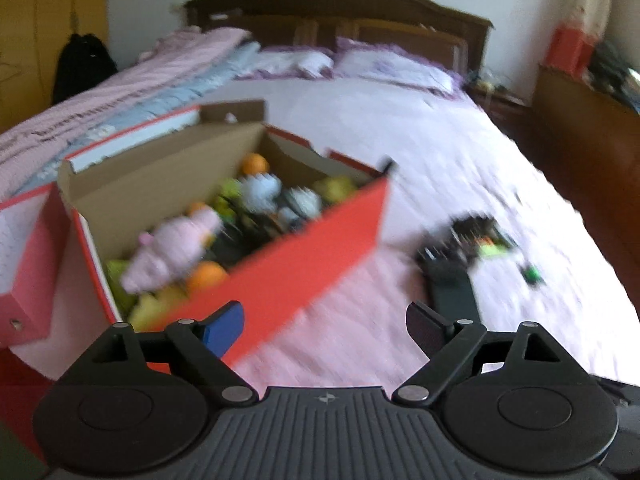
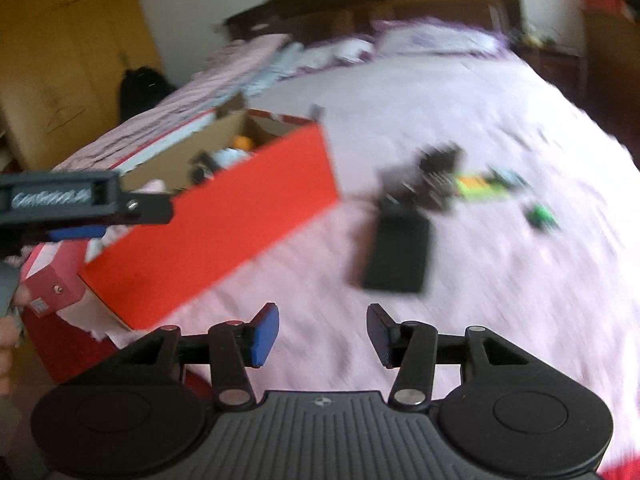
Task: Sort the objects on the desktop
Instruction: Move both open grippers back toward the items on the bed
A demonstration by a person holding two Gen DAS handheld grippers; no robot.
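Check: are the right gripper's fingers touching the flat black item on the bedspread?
Apart. In the right wrist view, the open right gripper shows bare pink bedspread between its fingers and the flat black item.

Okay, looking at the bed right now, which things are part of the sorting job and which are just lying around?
Job: red box holding toys, black flat item, dark clutter pile, small green piece, both open grippers.
Just around: pillows, folded quilt, headboard.

Matt red cardboard box (image 1: 304,248) with raw brown inside, on a pink woven-cloth bedspread (image 1: 360,320); dark glossy wooden headboard (image 1: 340,8).
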